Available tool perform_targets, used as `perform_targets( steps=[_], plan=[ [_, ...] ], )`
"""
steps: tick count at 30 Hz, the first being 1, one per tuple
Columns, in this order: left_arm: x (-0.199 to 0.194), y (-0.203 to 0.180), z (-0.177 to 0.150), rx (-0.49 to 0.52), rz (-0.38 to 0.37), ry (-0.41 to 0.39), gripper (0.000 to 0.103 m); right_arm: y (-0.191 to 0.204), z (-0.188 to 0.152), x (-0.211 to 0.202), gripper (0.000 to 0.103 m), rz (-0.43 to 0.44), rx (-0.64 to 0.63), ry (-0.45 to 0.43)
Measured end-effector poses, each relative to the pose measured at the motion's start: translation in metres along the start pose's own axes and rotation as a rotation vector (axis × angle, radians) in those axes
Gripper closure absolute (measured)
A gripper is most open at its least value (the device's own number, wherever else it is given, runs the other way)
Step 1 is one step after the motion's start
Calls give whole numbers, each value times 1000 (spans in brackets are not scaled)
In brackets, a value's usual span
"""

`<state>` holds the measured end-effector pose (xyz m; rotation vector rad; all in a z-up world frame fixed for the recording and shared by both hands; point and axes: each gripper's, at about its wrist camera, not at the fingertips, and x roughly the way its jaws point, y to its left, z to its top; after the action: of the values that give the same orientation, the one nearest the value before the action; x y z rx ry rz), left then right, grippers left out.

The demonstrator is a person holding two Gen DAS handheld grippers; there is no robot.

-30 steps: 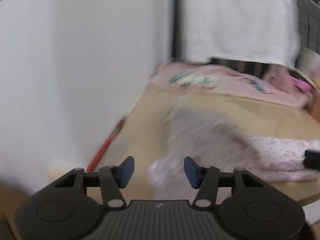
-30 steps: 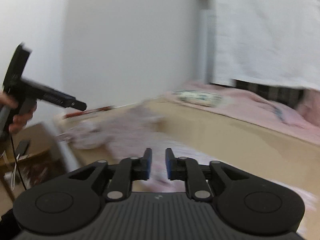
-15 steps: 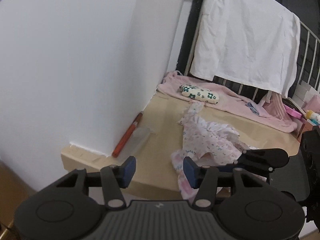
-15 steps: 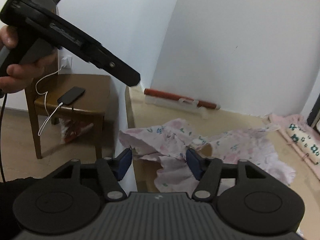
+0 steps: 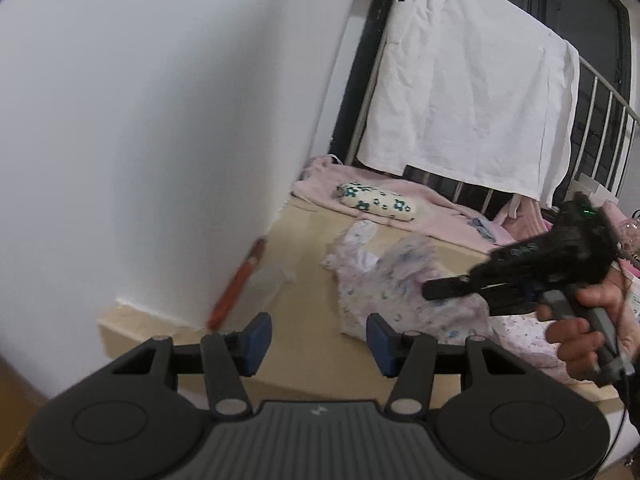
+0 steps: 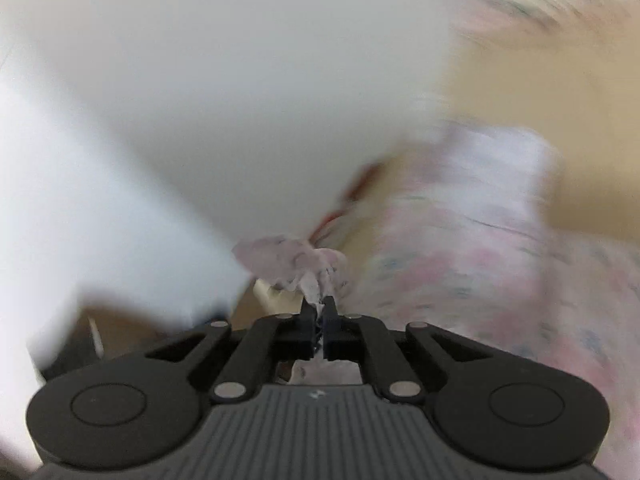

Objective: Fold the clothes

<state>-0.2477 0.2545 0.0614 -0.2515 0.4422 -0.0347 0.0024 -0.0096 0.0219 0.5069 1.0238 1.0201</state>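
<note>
On the beige wooden desk (image 5: 304, 364), near its front edge, lies the crumpled pink floral cotton garment (image 5: 384, 280), spread toward the right side. Right gripper (image 6: 318, 308): jaws have just been closing and now clamp a bunched fold of that garment, cloth pinched between the pads; right-wrist view heavily blurred. From the left-wrist view the same black tool sits over the garment's right part, held by a hand (image 5: 588, 328) at the desk's right edge. Left gripper (image 5: 319, 338): blue-padded jaws apart, nothing between them, hovering off the desk's front left corner, clear of the garment. Orange-red stick (image 5: 238, 284) lies along the left edge against the white wall (image 5: 160, 140). At the far edge: pink blanket (image 5: 436, 208) with a small white flower-print pillow (image 5: 376, 202) on it. White sheet (image 5: 468, 100) hangs over a metal railing (image 5: 608, 108) behind.
</note>
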Motion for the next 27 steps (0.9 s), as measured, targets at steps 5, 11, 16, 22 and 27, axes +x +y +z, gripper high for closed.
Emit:
perform_targets(
  steps=[5, 11, 16, 22, 27],
  plan=[
    [46, -44, 1, 84, -17, 10, 52, 16, -2, -27, 54, -245, -190, -141],
    [104, -104, -13, 410, 12, 61, 58, 41, -37, -77, 72, -256, -401, -182],
    [129, -111, -10, 391, 95, 155, 61, 28, -46, -82, 72, -325, -338, -131],
    [127, -108, -8, 351, 108, 175, 61, -5, 37, -61, 42, -321, -122, -168],
    [120, -97, 14, 254, 27, 141, 58, -25, 91, 1, 45, -368, -42, -18]
  ],
)
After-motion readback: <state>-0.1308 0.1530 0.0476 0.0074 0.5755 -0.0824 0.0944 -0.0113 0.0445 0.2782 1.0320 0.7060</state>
